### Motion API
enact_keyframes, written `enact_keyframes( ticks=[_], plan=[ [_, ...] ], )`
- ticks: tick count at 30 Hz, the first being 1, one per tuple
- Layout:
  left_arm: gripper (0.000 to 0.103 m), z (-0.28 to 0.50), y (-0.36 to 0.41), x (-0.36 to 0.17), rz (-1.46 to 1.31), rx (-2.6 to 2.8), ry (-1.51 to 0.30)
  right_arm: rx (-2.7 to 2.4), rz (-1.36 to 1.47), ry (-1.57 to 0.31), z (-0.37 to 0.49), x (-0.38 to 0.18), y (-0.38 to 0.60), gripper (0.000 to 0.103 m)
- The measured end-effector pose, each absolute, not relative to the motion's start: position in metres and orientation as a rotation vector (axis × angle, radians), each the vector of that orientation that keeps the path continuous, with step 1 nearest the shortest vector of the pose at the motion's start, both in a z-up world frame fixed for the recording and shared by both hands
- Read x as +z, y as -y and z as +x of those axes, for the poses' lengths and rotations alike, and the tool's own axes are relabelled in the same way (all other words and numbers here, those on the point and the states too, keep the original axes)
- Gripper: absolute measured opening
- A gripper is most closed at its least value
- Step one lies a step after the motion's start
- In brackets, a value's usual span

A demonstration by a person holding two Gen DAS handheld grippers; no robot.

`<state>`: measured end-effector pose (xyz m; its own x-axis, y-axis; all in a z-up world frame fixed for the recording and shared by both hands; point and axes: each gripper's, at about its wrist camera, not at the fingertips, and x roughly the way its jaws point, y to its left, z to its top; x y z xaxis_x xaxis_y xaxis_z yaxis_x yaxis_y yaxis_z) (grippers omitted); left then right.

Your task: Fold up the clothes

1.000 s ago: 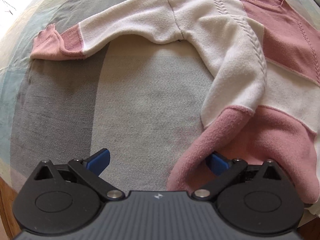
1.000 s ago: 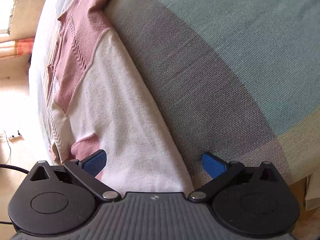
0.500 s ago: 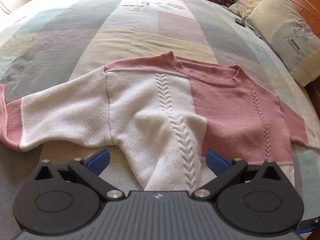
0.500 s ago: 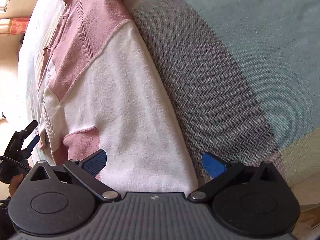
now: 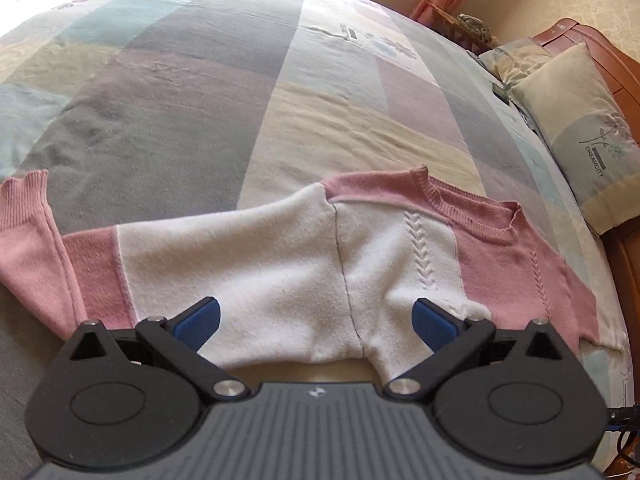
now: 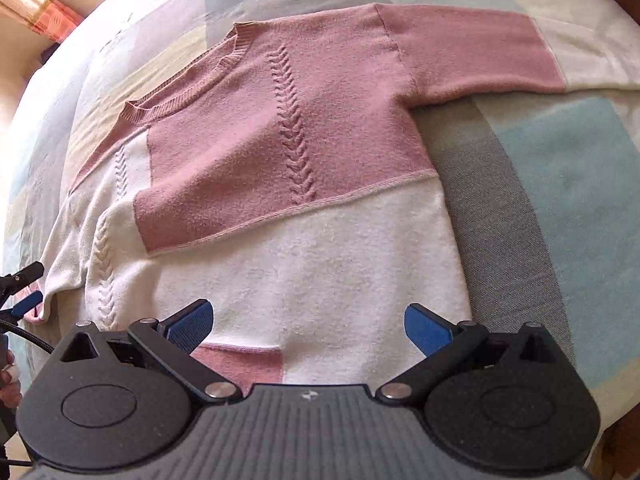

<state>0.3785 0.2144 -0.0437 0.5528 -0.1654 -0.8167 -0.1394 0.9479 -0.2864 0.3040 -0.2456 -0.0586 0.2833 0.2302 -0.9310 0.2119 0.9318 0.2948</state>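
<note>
A pink and white knit sweater [image 6: 288, 152] lies front up on the bed, neck away from me, both sleeves spread out. In the left wrist view the sweater [image 5: 288, 264] shows its white shoulder and left sleeve with a pink cuff [image 5: 28, 240]. My left gripper [image 5: 316, 316] is open and empty, hovering over the white sleeve near the armpit. My right gripper [image 6: 306, 326] is open and empty over the white lower body near the hem. The left gripper also shows at the left edge of the right wrist view [image 6: 22, 296].
The bed has a patchwork cover [image 5: 180, 92] of grey, blue and cream blocks. Pillows [image 5: 576, 120] and a wooden headboard [image 5: 600, 44] are at the right. The bed's edge [image 6: 616, 420] runs close on my right side.
Both grippers have tilted up and drawn back, so the whole sweater comes into view. The left gripper has moved left, from the folded lower corner to the white sleeve. Both stay open.
</note>
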Motion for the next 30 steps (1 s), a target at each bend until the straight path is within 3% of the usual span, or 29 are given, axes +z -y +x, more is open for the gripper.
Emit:
enact_keyframes(
  ticks=[6,16,30],
  plan=[
    [0.100,0.400,-0.282,-0.088,-0.334,0.050,-1.182,0.046,0.346,-1.292,0.320,-0.059,0.186,0.103],
    [0.101,0.316,-0.308,-0.080,-0.270,0.152,-1.242,0.098,0.295,-1.326,0.339,-0.064,0.131,0.103],
    [0.101,0.364,-0.303,-0.075,-0.263,0.098,-1.037,0.143,0.051,-1.348,0.333,-0.092,0.095,0.103]
  ],
)
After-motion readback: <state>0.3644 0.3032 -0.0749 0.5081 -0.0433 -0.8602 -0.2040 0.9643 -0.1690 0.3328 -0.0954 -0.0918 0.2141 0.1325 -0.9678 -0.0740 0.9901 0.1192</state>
